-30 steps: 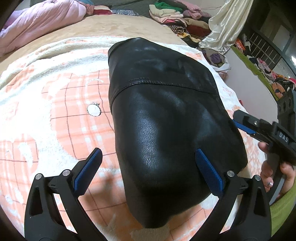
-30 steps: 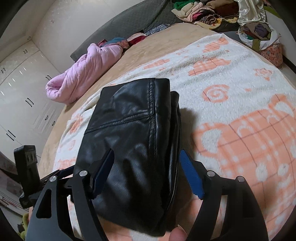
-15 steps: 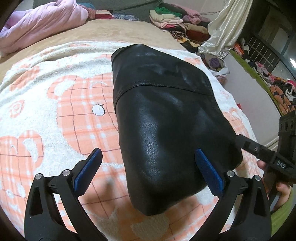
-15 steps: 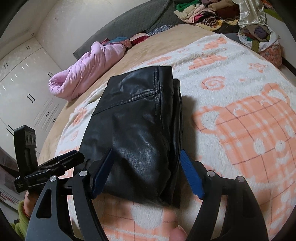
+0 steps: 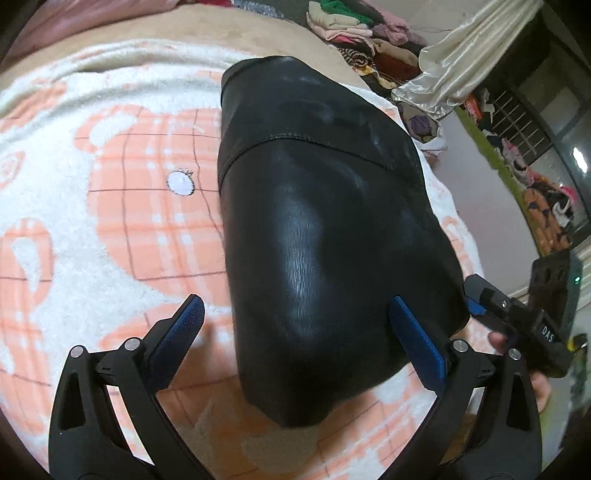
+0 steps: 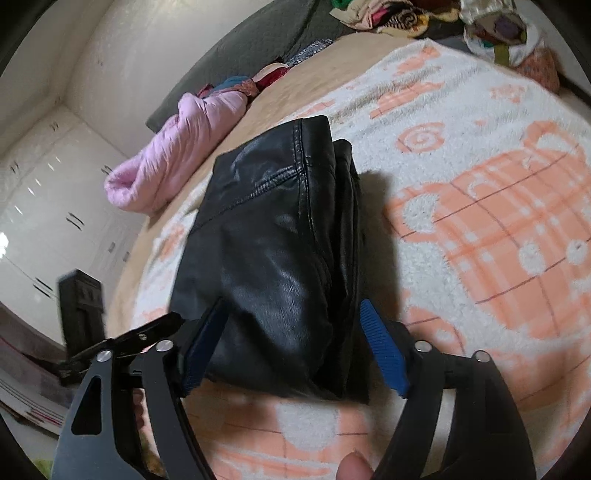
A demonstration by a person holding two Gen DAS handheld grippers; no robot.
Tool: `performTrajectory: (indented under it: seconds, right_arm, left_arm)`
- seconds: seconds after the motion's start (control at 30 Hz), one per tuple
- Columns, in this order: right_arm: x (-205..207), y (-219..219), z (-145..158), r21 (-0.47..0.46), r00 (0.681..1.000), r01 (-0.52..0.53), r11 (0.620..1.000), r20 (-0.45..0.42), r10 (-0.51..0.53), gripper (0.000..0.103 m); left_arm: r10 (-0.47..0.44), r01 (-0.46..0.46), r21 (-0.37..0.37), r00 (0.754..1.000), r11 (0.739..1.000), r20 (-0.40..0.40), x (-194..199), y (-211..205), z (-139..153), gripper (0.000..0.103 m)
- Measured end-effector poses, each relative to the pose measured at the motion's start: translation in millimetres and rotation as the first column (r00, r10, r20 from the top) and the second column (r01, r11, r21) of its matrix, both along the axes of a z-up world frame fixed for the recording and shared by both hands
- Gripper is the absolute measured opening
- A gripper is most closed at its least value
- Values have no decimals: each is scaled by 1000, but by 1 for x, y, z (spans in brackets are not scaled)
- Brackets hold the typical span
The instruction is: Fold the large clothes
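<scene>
A black leather garment [image 5: 325, 229] lies folded into a thick bundle on an orange-and-white fleece blanket [image 5: 92, 221]. It also shows in the right wrist view [image 6: 273, 258], where stacked layers show along its right edge. My left gripper [image 5: 295, 321] is open, its blue pads either side of the bundle's near end, holding nothing. My right gripper [image 6: 291, 332] is open too, straddling the bundle's near end. The right gripper also shows in the left wrist view [image 5: 517, 314] at the bundle's right edge. The left gripper shows in the right wrist view [image 6: 122, 339] at lower left.
A pink quilt [image 6: 173, 155] lies at the far side of the bed. Piles of clothes [image 5: 362, 29] and a cream satin cloth [image 5: 461, 70] sit beyond the bed. White wardrobe doors [image 6: 44, 206] stand on the left.
Both grippers have come back in closer to the bundle's near end after a small pull-back. The garment has not changed shape. Both grippers stay open.
</scene>
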State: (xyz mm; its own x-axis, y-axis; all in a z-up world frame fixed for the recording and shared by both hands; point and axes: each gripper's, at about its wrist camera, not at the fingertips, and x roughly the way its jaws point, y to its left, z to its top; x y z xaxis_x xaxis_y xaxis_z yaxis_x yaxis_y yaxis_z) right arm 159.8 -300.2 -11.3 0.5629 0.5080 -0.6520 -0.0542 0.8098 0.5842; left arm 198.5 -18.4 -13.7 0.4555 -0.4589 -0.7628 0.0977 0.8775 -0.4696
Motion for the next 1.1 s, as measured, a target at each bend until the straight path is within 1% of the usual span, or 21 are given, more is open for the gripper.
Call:
performTrajectory:
  seconds: [0.1,0.13,0.2,0.3,0.4,0.5,0.6,0.7,0.77,0.97,1.1]
  right_arm:
    - [16,-7,-3,67,999,-2,998,-37,4,84]
    - [23,-7,-4,83,999,-16,996,-45,20,87]
    - [37,-8,-7,75,997,-20,997,-74,25,87]
    - [57,-5,-18,82,989,-68,994,-125,78,87]
    - [73,-2,-33,89,978,-102,991,-175,116,87]
    - [85,-3,-49,166,963,-126,978,-216,161,88]
    - [92,-2,-53,186,958,-154,970,-213,193,88]
    - [97,2,-53,184,957,-186,965,-188,221,81]
    - [94,2,-51,182,960,-192,964,-168,223,71]
    - [82,1,-41,150,973,-193,970,-100,209,60]
    - [72,6,-29,107,976,-206,973,-45,212,57]
  left_arm:
    - [-9,2,-102,998,995,-63,18,7,-8,94]
    - [-9,-2,-118,996,993,-86,25,8,-12,94]
    - [-4,-11,-122,992,993,-125,37,8,-18,94]
    - [-24,0,-155,988,988,-154,49,5,-23,94]
    - [-52,27,-145,985,989,-167,60,-2,-26,95]
    - [-54,23,-161,980,987,-193,68,-3,-33,95]
    - [-68,31,-177,977,984,-205,74,-6,-38,95]
    - [-77,35,-190,974,981,-215,80,-8,-42,95]
    - [-73,33,-185,975,982,-210,80,-10,-42,94]
    - [-53,22,-180,985,983,-166,75,-16,-35,88]
    - [-59,31,-199,988,980,-140,70,-10,-30,87]
